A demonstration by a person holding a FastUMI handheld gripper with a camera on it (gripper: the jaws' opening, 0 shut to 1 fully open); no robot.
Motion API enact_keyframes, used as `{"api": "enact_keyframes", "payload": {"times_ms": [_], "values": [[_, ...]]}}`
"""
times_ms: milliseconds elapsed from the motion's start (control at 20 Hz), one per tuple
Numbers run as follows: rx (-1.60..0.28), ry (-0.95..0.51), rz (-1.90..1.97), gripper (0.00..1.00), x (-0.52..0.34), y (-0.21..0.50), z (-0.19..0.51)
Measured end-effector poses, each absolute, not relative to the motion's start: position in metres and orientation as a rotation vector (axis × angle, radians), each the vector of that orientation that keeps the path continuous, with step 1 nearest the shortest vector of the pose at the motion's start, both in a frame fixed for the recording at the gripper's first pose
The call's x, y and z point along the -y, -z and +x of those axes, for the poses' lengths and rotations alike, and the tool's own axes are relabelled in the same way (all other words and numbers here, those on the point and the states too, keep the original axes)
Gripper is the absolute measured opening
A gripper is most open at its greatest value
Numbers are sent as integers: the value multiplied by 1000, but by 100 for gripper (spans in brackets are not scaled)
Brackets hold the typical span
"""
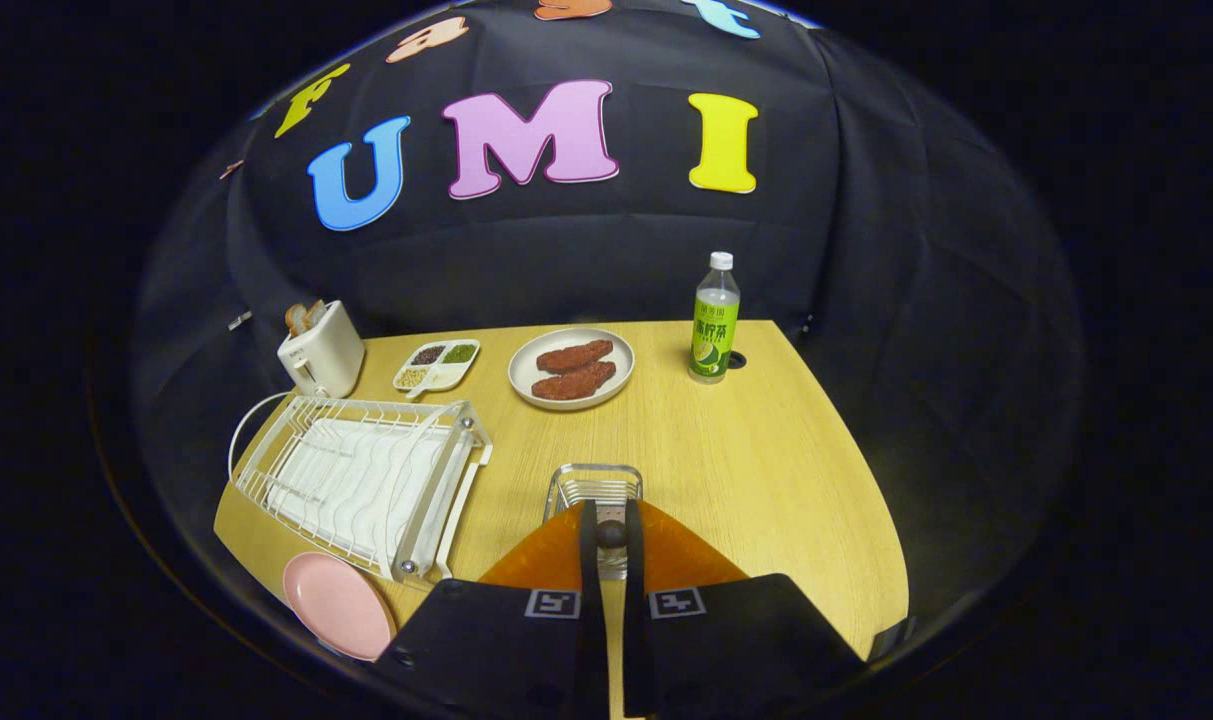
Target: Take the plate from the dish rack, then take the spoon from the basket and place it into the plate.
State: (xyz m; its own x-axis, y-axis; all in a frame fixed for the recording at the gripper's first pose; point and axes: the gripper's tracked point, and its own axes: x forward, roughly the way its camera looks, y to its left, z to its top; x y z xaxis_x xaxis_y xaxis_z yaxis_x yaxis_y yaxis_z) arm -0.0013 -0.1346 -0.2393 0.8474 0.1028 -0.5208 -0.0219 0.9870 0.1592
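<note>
**Inspector:** Status of the task's items?

**Assistant:** The pink plate lies flat on the table, at the near left corner, just beside the near end of the white dish rack. It is out of the rack, so I judge the first step done. The spoon is the item in hand: a dark rounded end shows between the fingers, directly over the wire basket, which sits just ahead of them. The rest of the spoon is hidden, so its long axis cannot be told.

**Inspector:** The claw?

**Assistant:** The claw has its fingers drawn nearly together, with only a narrow slot between them, and both appear to press on that dark end. I take it as clamped on the spoon, though the contact is small in view.

**Inspector:** The relation that governs the next move?

**Assistant:** The plate lies to the left of the claw and nearer than the basket. The rack's near corner stands close to that path. In my judgement the spoon must be lifted clear of the basket, then carried left and back toward the near edge.

**Inspector:** Pose?

**Assistant:** Pointing forward and tilted down over the table, centred on the basket.

**Inspector:** Other items?

**Assistant:** Along the far side, well apart: a toaster, a divided tray, a plate of food, and a bottle.
</note>
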Motion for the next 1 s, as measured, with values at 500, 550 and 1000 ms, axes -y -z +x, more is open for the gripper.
{"api": "enact_keyframes", "payload": {"times_ms": [500, 550, 1000], "values": [[-396, -135, 157, 10, 102, 117, -24], [-391, -159, 158, 10, 92, 108, -30], [-449, -495, 152, 10, -61, 108, -102]]}}
